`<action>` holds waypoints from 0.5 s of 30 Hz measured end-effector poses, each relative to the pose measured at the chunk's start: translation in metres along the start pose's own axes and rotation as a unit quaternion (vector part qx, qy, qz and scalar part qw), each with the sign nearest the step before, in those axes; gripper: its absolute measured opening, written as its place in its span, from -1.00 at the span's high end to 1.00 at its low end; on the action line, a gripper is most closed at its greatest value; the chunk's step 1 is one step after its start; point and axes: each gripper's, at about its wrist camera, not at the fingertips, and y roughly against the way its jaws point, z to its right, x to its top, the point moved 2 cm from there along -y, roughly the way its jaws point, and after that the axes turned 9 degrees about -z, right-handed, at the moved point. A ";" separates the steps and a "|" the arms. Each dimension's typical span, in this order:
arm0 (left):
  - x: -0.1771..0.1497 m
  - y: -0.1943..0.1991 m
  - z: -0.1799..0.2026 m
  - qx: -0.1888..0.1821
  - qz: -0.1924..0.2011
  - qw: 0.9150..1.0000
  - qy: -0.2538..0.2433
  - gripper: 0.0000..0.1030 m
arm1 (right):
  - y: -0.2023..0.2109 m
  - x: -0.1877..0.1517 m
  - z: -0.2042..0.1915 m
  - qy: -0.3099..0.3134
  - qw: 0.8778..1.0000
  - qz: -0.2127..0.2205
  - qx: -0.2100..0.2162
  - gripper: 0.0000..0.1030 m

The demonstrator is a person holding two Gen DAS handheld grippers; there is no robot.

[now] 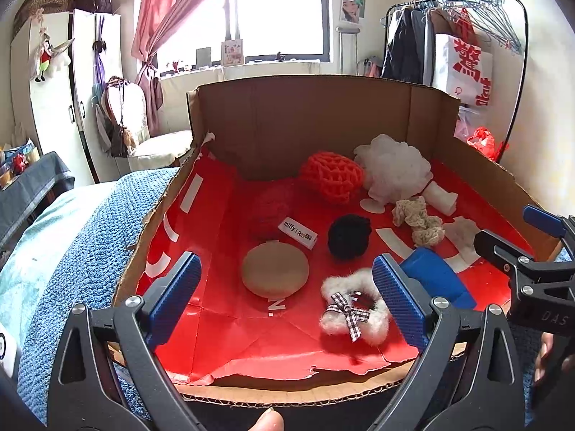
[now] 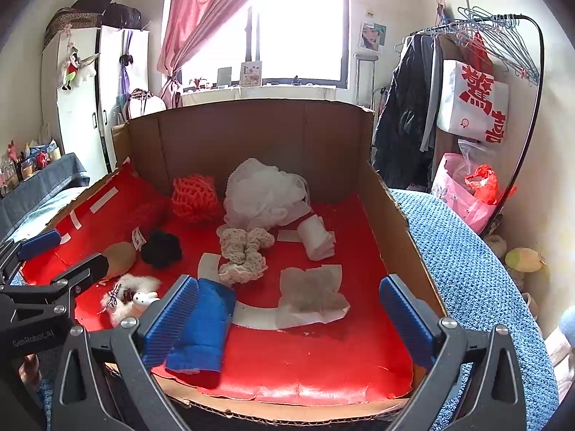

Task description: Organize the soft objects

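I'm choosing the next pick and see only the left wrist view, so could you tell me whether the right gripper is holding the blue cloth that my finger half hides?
Observer: No. The right gripper is open, and the blue cloth lies folded on the red floor just inside its left finger.
Operator: Thank you. What is the pale scrap behind the right gripper in my view?
Observer: A flat, crumpled grey-brown sheet, lying between the open fingers and apart from the blue cloth.
Operator: Is anything attached to the white fluffy scrunchie?
Observer: A small white bunny figure sits on the right side of the fluffy scrunchie.
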 end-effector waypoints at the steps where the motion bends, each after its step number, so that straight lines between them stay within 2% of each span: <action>1: 0.000 -0.001 0.000 0.000 -0.001 1.000 -0.001 -0.89 | 0.000 0.000 0.000 0.001 1.000 0.000 -0.001 -1.00; 7: 0.003 0.002 0.005 -0.003 0.012 1.000 -0.008 -0.89 | -0.002 0.000 -0.002 0.003 1.000 -0.002 -0.002 -1.00; 15: 0.002 -0.003 0.006 -0.007 -0.004 1.000 -0.009 -0.89 | -0.002 0.000 -0.002 0.004 1.000 -0.003 -0.003 -1.00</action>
